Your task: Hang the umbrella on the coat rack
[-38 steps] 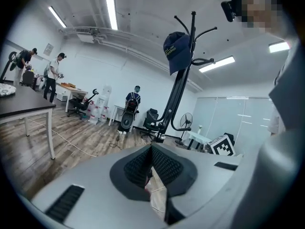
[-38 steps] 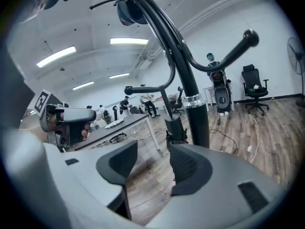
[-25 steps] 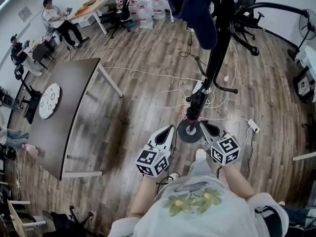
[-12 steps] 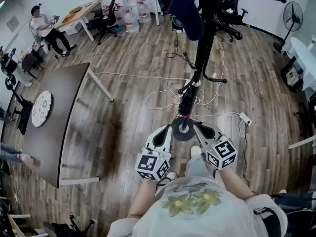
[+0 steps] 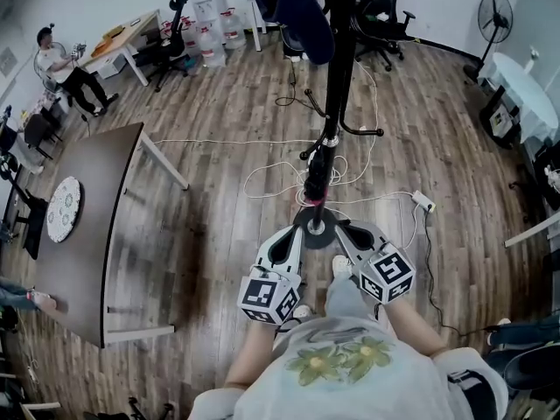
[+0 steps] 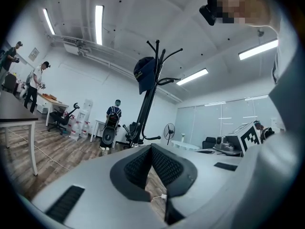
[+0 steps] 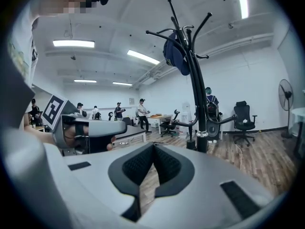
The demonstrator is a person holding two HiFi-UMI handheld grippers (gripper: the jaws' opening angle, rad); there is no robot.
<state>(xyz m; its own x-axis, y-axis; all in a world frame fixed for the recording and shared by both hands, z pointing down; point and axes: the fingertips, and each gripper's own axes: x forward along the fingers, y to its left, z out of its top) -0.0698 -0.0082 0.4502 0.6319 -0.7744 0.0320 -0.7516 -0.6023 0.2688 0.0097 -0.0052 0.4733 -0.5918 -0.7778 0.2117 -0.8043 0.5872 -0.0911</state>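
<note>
A black coat rack [image 5: 337, 77] stands on the wood floor straight ahead, with a dark blue cap [image 5: 302, 7] on its top hooks. A dark slim bundle with a pink band [image 5: 313, 186] lies against the lower pole; I cannot tell whether it is the umbrella. My left gripper [image 5: 296, 234] and right gripper [image 5: 343, 232] are held side by side just short of the round base [image 5: 313, 227], both shut with nothing in them. In the left gripper view the left gripper [image 6: 151, 149] faces the coat rack [image 6: 147, 113]. In the right gripper view the right gripper [image 7: 153, 149] faces the coat rack [image 7: 195, 89].
A dark table [image 5: 96, 226] with a round patterned plate [image 5: 63, 208] stands to the left. White cables [image 5: 280, 173] and a power strip [image 5: 422, 201] lie on the floor around the rack. Office chairs [image 5: 394, 16], a fan [image 5: 493, 11] and people [image 5: 66, 59] are farther back.
The rack, its base and the table have slid left in the head view. Both grippers stay shut and now sit closer together beside the base.
</note>
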